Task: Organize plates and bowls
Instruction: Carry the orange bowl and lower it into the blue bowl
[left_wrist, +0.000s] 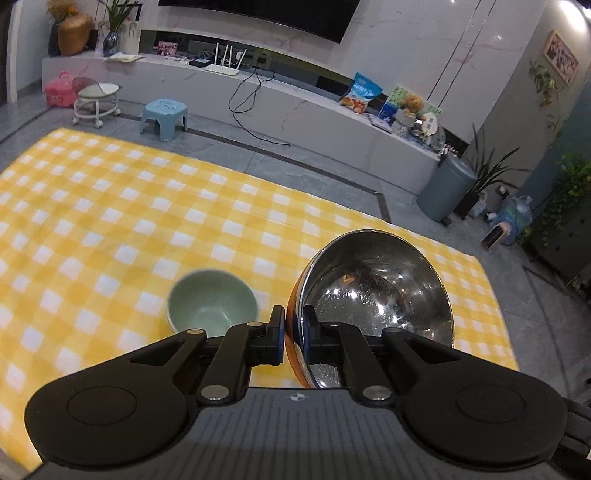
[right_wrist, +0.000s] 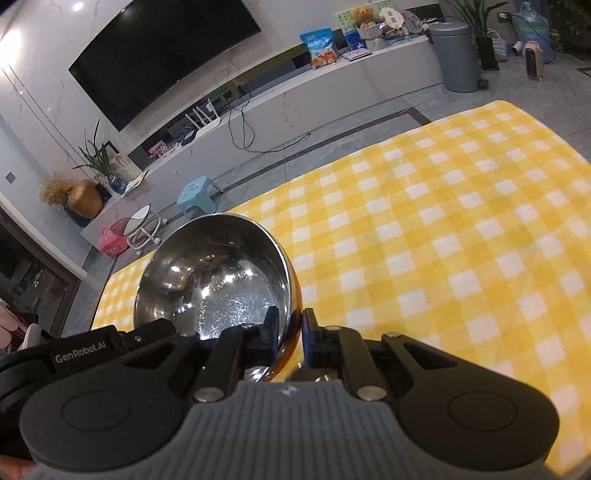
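Note:
A steel bowl (left_wrist: 376, 280) with an orange outside hangs tilted above the yellow checked cloth (left_wrist: 110, 203). My left gripper (left_wrist: 294, 314) is shut on its left rim, one finger inside and one outside. In the right wrist view my right gripper (right_wrist: 290, 317) is shut the same way on the right rim of a steel bowl (right_wrist: 221, 280) of the same look. The left gripper's body (right_wrist: 74, 350) shows just left of that bowl. I cannot tell for sure whether both hold one bowl. A small pale green bowl (left_wrist: 212, 301) stands upright on the cloth, left of my left gripper.
The checked cloth (right_wrist: 443, 221) stretches wide to the right and far side. Beyond its far edge are grey floor, a blue stool (left_wrist: 164, 114), a wheeled white stool (left_wrist: 96, 101), a long white TV bench (left_wrist: 295, 99) and a grey bin (left_wrist: 445, 188).

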